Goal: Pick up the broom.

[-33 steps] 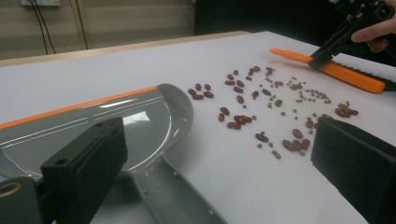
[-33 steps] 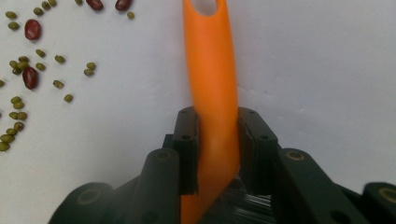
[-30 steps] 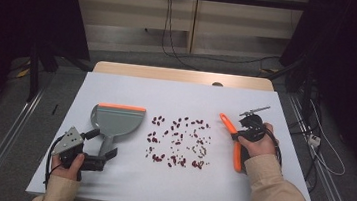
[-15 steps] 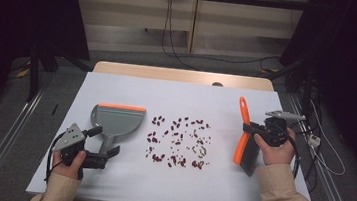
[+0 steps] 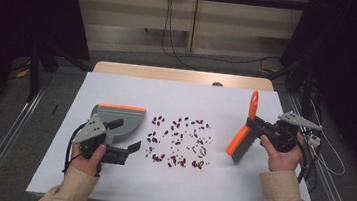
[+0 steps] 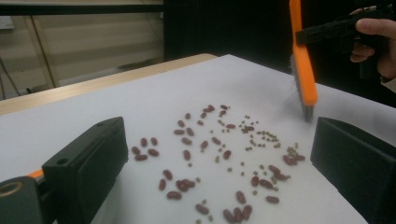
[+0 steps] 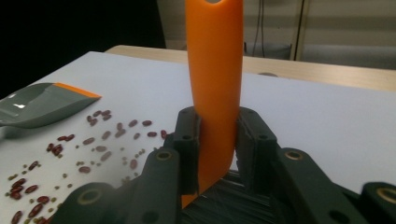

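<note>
1. Right gripper [image 5: 263,131]: jaws clamped on the orange brush [image 5: 243,137] at the worktop's [image 5: 207,194] right edge; half a second ago the brush stood closer to that edge, now it leans with its bristles nearer the beans.
2. Left gripper [image 5: 122,146]: jaws spread wide, holding nothing; it has shifted right beside the grey dustpan [image 5: 119,117] near the left edge.
3. Beans [image 5: 178,140]: scattered mid-worktop, unchanged.

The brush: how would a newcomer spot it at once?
Start at the white table and go right of the scattered beans. The brush is clamped in the right tool, bristles down. Unlike the grey dustpan, it has a long orange handle.
</note>
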A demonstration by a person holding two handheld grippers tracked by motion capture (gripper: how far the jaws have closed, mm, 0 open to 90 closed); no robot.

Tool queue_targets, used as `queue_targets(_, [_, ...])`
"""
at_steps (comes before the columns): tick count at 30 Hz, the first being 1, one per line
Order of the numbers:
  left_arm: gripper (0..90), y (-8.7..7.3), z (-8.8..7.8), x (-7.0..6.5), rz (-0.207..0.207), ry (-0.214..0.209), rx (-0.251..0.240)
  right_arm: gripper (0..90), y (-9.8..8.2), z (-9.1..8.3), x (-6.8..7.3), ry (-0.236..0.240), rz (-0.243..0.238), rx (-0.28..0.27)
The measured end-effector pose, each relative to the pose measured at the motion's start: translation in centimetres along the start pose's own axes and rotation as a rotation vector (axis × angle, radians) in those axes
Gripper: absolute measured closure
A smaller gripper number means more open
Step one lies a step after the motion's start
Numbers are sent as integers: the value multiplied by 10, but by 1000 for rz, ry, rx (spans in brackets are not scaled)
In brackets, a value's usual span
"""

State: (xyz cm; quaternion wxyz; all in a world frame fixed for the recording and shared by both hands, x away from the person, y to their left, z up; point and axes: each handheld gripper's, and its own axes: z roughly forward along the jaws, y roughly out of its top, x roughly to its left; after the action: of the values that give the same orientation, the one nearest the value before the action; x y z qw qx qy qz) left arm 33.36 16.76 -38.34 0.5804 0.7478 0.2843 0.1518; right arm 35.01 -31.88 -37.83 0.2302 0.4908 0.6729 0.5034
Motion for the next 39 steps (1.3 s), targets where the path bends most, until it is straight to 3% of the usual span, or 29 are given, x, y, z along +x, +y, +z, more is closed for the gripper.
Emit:
queue_targets(6, [40,6,18,-10,12,-33,3,719,5,-5,5,9,-10,-46])
queue_targets(13, [44,10,39,-18,10,-63,26,719,15,-2,15,33,-31,-56])
queue_targets(24, [70,14,85,-35,-19,-155,102,718,32,17,47,99,-67,-72])
queue_targets(30, [137,14,102,-40,-48,-200,118,718,37,29,64,129,-98,-64])
queue_targets(34, [207,14,110,-41,-54,-212,135,718,37,37,72,148,-93,-49])
queue_targets(35, [253,14,112,-42,-55,-215,139,718,37,42,76,166,-98,-47])
queue_targets(37, [273,16,116,-42,-47,-223,147,718,37,44,79,164,-112,-41])
queue_targets(39, [350,17,119,-43,-50,-223,152,718,38,48,84,159,-135,-29])
